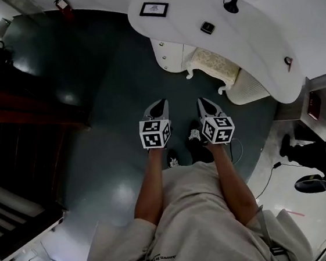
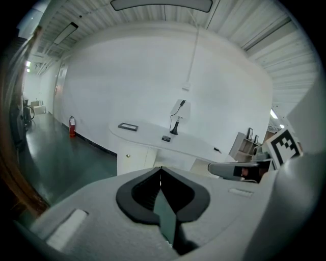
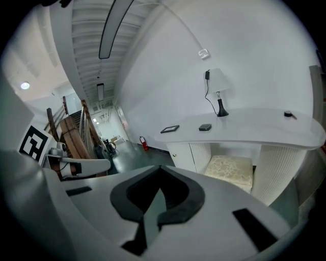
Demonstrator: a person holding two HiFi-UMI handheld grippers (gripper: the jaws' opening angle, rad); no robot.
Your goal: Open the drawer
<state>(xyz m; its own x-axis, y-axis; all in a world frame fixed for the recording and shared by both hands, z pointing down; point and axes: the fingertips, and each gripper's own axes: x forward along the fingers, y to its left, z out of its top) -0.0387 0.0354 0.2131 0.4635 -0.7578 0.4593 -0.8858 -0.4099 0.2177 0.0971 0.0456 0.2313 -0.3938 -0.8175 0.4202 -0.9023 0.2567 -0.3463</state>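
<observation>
well, we hold both tools out ahead of us, side by side and tipped a little down, because the target stands well apart from us across the dark green floor [image 1: 112, 97]. our left gripper [image 1: 161, 105] is clenched on nothing, its jaws meeting at the tip, and our right gripper [image 1: 204, 104] is closed and empty too. we judge there is no reason to part them before we are close. the white drawer front [image 1: 164, 46], with a small round knob, sits in the cabinet under the left end of the curved white desk [image 1: 257, 34], beside a cream cushioned stool [image 1: 215, 62]. it looks fully closed, flush with the cabinet face.
</observation>
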